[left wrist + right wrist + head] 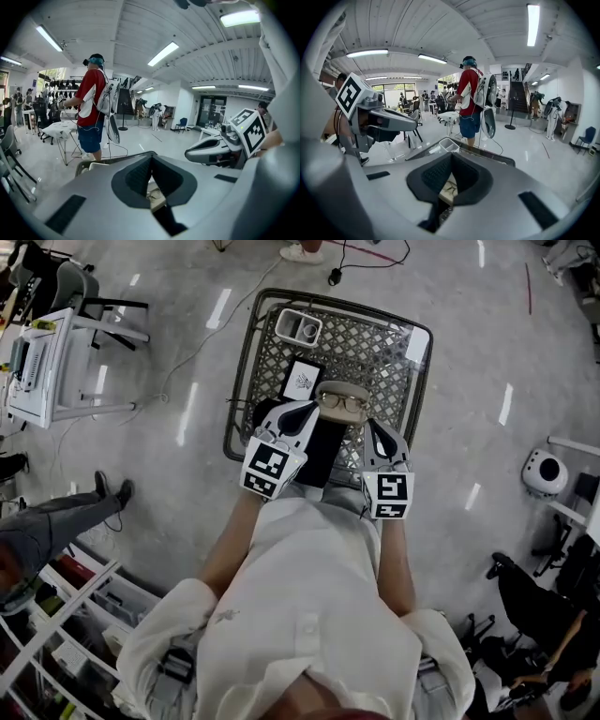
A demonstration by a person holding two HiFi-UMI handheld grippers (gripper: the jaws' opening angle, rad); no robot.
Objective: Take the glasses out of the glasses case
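I am holding both hand-held grippers low over the mesh surface [375,345], one on each side of the glasses case [339,387]. The case is lying open near the middle of the surface, and the glasses [344,403] are sitting inside it, lenses up. The left hand-held gripper [311,409] is pointing at the case's left end, just beside it. In its own view the dark pads are meeting at the tips, so it is closed, and the beige case is only showing through the gap behind them. The right hand-held gripper [373,425] is sitting just off the case's right end, also closed at the tips with nothing clamped. A black flat item [319,456] is lying between the two grippers. A white tray [299,328] and a black card [302,381] are lying farther back.
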